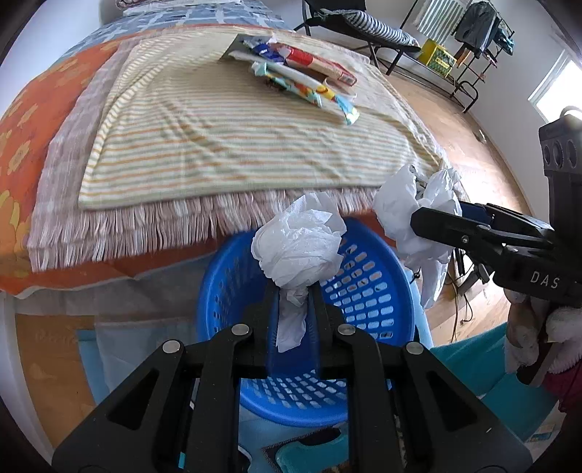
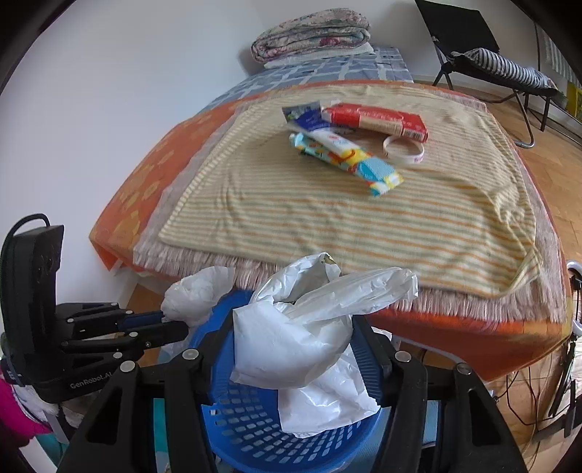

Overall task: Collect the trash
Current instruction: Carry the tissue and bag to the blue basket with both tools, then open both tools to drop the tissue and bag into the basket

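A blue perforated basket (image 1: 367,291) (image 2: 251,422) stands on the floor at the foot of the bed. My left gripper (image 1: 295,287) (image 2: 174,329) is shut on a crumpled white tissue (image 1: 298,240) (image 2: 196,294) and holds it over the basket. My right gripper (image 2: 294,327) (image 1: 433,222) is shut on a crumpled white plastic bag (image 2: 309,327) (image 1: 411,203) over the basket's rim. Several wrappers lie on the striped blanket: a red packet (image 2: 378,118) (image 1: 313,60), a colourful wrapper (image 2: 349,163) (image 1: 309,89), a blue and white wrapper (image 2: 309,118) and a white ring (image 2: 403,149).
The bed with a striped blanket (image 2: 327,218) and fringed edge fills the middle. A folded quilt (image 2: 313,32) lies at its far end. A folding chair (image 2: 487,54) and a clothes rack (image 1: 473,36) stand on the wooden floor at the right. Cables (image 2: 538,393) hang at the bed's right corner.
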`<state>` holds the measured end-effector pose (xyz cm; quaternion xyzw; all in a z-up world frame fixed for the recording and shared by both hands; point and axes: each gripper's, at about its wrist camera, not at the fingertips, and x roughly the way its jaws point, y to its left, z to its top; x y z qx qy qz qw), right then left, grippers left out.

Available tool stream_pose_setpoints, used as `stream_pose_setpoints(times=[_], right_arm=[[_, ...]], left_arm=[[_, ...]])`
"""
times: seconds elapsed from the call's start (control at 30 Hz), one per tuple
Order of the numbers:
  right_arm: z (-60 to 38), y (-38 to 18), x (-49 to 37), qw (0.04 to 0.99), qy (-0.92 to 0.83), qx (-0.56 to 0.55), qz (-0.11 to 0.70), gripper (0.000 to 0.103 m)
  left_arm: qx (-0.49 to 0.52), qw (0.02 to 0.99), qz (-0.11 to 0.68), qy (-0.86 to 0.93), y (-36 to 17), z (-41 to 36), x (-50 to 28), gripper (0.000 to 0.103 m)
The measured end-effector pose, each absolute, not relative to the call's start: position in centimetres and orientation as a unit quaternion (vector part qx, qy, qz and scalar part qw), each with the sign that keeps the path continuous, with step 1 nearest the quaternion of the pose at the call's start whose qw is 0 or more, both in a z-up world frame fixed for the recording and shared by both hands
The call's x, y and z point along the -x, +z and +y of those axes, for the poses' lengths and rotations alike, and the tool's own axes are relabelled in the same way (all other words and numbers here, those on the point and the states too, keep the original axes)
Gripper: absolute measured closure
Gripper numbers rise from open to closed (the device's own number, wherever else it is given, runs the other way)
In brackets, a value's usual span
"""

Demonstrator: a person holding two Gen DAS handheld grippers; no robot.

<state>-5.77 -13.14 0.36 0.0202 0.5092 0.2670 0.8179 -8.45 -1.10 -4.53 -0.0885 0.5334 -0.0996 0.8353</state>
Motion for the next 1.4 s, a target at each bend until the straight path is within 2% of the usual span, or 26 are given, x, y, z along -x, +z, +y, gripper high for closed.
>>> stream_pose_setpoints(times=[0.43, 0.6, 0.77, 0.83, 1.4], right_arm=[[-12.5, -1.5, 7.1, 0.807, 0.265, -0.016, 0.528, 0.039], [-12.6, -1.7, 7.0, 0.808, 0.261, -0.013, 0.529, 0.031], [-12.7, -1.8, 6.9, 0.807, 0.26, -0.015, 0.53, 0.03], [-12.7, -1.8, 6.8, 0.808, 0.259, -0.015, 0.53, 0.028], [-13.0, -1.8, 6.2, 0.81, 0.248, -0.015, 0.531, 0.02]], left_arm=[[0.084, 0.825, 0.552, -0.093, -6.1, -1.2, 9.5, 0.088], [0.085, 0.823, 0.555, -0.089, -6.3, -1.1, 9.4, 0.07], [0.079, 0.821, 0.558, -0.09, -6.5, -1.4, 9.3, 0.069], [0.078, 0.82, 0.561, -0.088, -6.7, -1.4, 9.2, 0.06], [0.081, 0.826, 0.553, -0.078, -6.5, -1.2, 8.6, 0.059]])
